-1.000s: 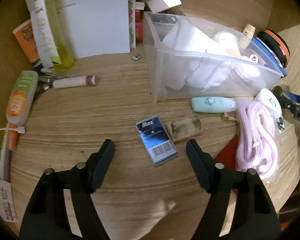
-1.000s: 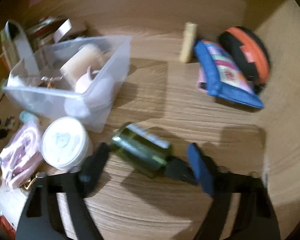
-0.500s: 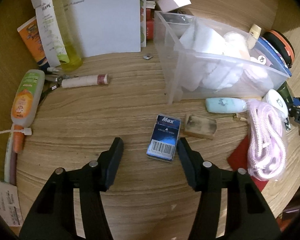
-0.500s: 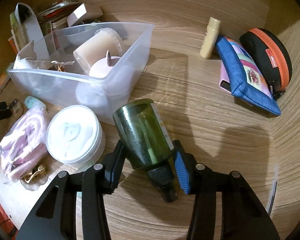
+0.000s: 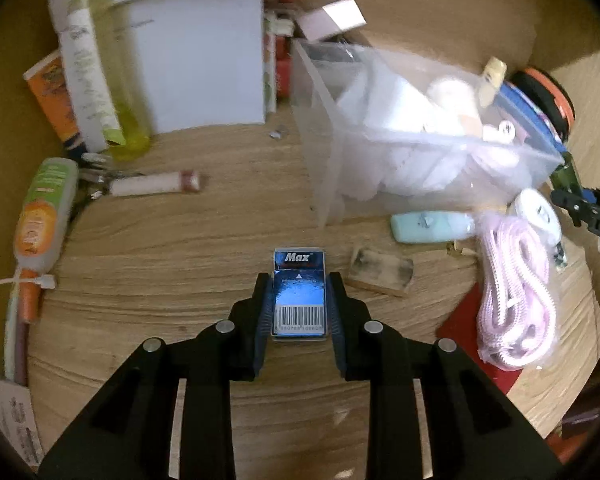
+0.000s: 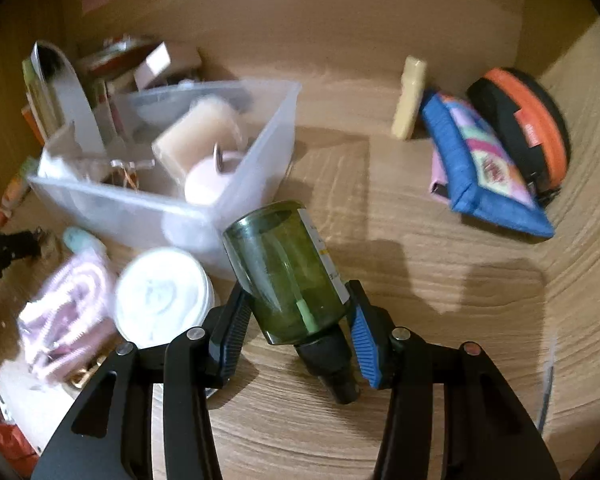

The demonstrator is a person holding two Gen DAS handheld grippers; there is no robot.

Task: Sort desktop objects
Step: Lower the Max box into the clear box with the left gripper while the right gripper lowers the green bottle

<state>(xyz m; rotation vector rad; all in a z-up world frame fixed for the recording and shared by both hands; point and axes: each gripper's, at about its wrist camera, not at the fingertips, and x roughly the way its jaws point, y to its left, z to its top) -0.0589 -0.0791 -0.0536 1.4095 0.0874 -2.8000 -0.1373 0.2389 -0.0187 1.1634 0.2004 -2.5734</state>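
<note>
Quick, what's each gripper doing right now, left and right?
Left gripper: shut on the blue Max box.
Right gripper: shut on the green bottle.

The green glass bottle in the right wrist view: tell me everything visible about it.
The green glass bottle is translucent dark green, with a white label strip along its right side and a black spray cap at the near end. A pale green dip tube shows inside. Its flat base points away from the camera, toward the clear plastic bin. The right tool is shut on its lower body, one finger on each side. Whether it touches the wooden desk is unclear.
</note>
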